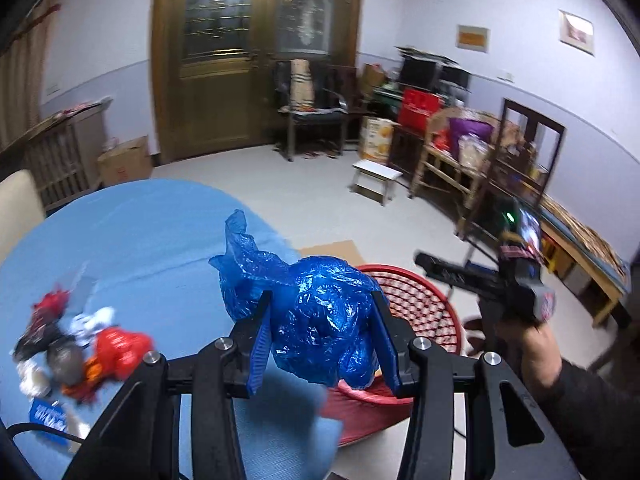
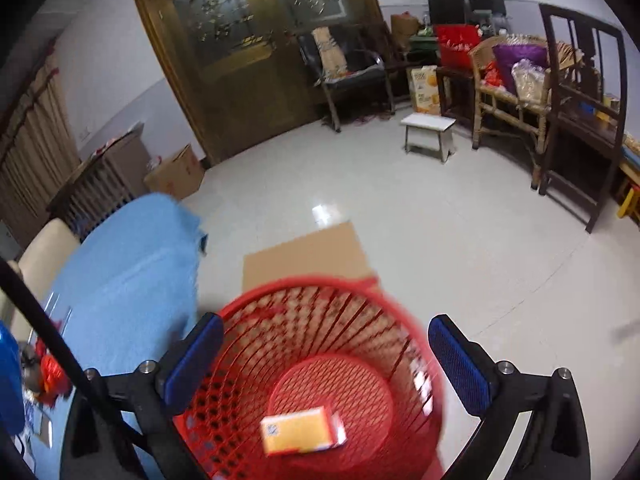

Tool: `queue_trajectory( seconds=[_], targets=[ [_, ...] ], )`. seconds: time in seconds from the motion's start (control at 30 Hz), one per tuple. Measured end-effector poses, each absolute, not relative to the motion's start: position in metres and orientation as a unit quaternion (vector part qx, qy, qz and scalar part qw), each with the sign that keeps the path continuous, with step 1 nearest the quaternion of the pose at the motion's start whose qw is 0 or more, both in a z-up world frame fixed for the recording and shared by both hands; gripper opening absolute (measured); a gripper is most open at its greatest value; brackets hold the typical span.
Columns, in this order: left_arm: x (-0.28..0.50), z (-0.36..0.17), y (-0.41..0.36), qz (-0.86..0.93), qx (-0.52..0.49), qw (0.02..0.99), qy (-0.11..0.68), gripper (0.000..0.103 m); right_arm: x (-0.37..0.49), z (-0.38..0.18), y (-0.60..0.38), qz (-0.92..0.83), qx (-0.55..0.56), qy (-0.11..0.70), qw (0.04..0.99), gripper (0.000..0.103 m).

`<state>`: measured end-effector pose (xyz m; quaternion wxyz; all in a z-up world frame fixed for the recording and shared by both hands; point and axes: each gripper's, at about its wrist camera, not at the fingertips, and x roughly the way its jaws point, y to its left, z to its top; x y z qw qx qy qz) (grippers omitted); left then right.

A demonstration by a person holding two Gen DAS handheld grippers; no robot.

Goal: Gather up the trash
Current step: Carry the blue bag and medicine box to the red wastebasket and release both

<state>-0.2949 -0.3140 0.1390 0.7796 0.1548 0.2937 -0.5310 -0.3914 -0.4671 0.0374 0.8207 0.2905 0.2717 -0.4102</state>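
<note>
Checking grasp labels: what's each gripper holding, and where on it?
Left gripper clamps the crumpled blue plastic bag across its bunched middle. Right gripper is open, empty, above the red basket.

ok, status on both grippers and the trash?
Left gripper shut on crumpled blue plastic bag, near red basket. Right gripper open, empty, over basket; yellow box inside. More trash on table. Nothing blocking.

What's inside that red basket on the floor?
In the right wrist view, the red basket holds one small orange and white box lying on its bottom. The rest of the bottom looks bare, though the near wall and claw arms cover a small part.
</note>
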Motion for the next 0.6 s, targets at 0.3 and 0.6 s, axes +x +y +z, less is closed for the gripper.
queue_trajectory(
  seconds=[0.3,0.6],
  targets=[
    [-0.32,0.115,-0.372,-0.567,0.19,0.741,0.305,0.048,-0.431,0.035,-0.525,-0.445,0.343,0.223,0.797,0.103],
    [-0.307,0.086,-0.412,-0.533,0.224,0.746,0.33,0.078,-0.453,0.006,-0.548,-0.446,0.39,0.22,0.775,0.103]
  ],
)
